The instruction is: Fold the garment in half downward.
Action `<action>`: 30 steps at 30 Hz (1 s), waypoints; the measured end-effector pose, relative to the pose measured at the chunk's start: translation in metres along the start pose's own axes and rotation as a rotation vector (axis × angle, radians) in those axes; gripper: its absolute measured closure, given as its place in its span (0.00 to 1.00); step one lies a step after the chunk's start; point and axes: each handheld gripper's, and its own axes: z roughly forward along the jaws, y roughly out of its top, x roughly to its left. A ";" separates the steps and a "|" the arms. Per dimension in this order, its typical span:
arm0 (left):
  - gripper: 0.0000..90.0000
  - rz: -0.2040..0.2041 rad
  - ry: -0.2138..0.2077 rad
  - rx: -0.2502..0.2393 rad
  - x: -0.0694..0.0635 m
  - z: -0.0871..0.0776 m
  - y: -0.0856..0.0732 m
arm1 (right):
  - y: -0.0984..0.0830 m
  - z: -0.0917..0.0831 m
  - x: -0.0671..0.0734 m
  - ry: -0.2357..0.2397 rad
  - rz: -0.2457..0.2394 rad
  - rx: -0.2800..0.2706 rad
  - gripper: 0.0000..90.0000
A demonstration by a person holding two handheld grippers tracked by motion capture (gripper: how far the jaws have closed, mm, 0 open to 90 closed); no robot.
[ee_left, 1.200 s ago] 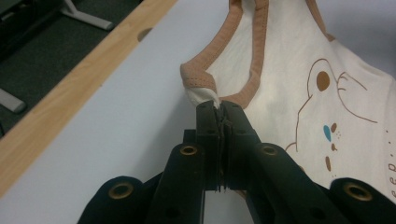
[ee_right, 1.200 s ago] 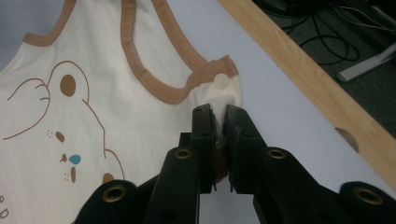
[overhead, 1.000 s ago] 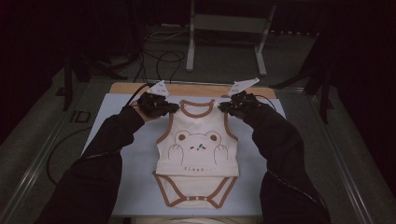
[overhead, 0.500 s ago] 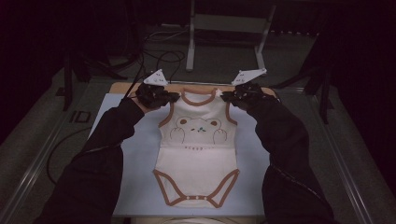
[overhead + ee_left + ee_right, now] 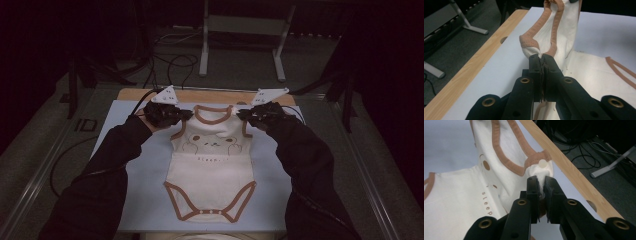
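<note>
A cream baby bodysuit (image 5: 210, 165) with brown trim and a bear face lies lengthwise on the pale blue mat (image 5: 125, 145), its top end lifted off it. My left gripper (image 5: 184, 116) is shut on the bodysuit's left shoulder (image 5: 534, 47); the cloth bunches out past the jaw tips in the left gripper view. My right gripper (image 5: 242, 115) is shut on the right shoulder (image 5: 541, 170), beside a white snap button (image 5: 542, 164). The neckline (image 5: 214, 114) hangs stretched between the two grippers. The snap crotch (image 5: 210, 212) rests near the table's front edge.
The mat covers a wooden table top (image 5: 215, 95) whose bare strip shows at the far edge, with a hole (image 5: 592, 205) in it. Beyond stand a metal frame's legs (image 5: 204, 65) and loose cables (image 5: 170, 65) on the floor. Rails (image 5: 45, 170) run along both sides.
Both grippers have moved away from me and upward with the shoulders held. The bodysuit has slid toward the far edge and stretched out longer, its top now raised.
</note>
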 end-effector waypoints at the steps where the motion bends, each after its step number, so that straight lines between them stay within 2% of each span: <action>1: 0.97 0.000 0.000 0.000 0.000 0.000 0.000 | 0.000 -0.001 0.001 0.005 0.006 -0.002 0.92; 6: 0.97 0.023 -0.003 0.000 -0.010 -0.006 -0.004 | -0.005 -0.007 0.011 0.009 -0.011 -0.020 0.92; 9: 0.97 0.018 -0.008 0.007 -0.013 -0.006 -0.006 | -0.007 -0.009 0.015 0.009 -0.017 -0.019 0.92; 10: 0.97 0.022 -0.024 0.014 -0.016 -0.005 -0.008 | -0.009 -0.009 0.018 0.018 -0.015 -0.022 0.92; 12: 0.97 0.022 -0.024 0.014 -0.016 -0.005 -0.008 | -0.010 -0.009 0.019 0.021 -0.016 -0.022 0.92; 14: 0.97 0.033 -0.040 0.024 -0.022 -0.006 -0.011 | -0.012 -0.010 0.025 0.034 -0.027 -0.015 0.92; 19: 0.97 0.043 -0.043 0.034 -0.030 -0.007 -0.017 | -0.018 -0.012 0.034 0.055 -0.029 -0.020 0.92; 24: 0.97 0.053 -0.061 0.047 -0.040 -0.006 -0.026 | -0.025 -0.013 0.043 0.067 -0.029 -0.016 0.92; 30: 0.97 0.060 -0.085 0.058 -0.054 -0.003 -0.038 | -0.037 -0.011 0.056 0.102 -0.026 -0.012 0.92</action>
